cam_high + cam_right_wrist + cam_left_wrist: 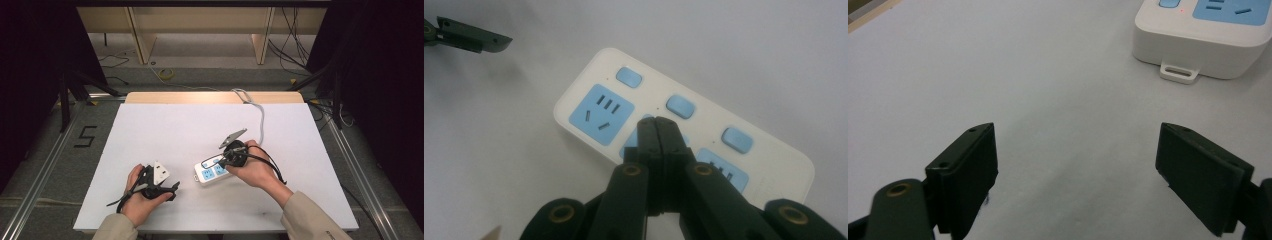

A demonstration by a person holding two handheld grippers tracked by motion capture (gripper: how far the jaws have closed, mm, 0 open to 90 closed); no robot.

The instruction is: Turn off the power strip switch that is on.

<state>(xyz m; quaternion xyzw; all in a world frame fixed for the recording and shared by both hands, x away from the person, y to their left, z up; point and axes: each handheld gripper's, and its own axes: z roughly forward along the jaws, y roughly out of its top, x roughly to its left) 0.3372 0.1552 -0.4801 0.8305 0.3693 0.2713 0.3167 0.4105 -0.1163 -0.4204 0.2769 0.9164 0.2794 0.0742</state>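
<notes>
I see one white worktop [165, 130] carrying one white power strip [774, 165], which lies right of centre. On it I count three blue switch buttons [680, 106]. My right claw [657, 131] sits clenched, tips over the strip; my left claw [1078, 165] rests released, nothing between.

Light falls evenly from above onto the white table top [165, 135], which shows bright against dark black curtains at the left and right. Shadows are soft and short. In the gripper views the near black jaws look slightly soft, while the power strip [684, 125] is fairly sharp, without glare.
</notes>
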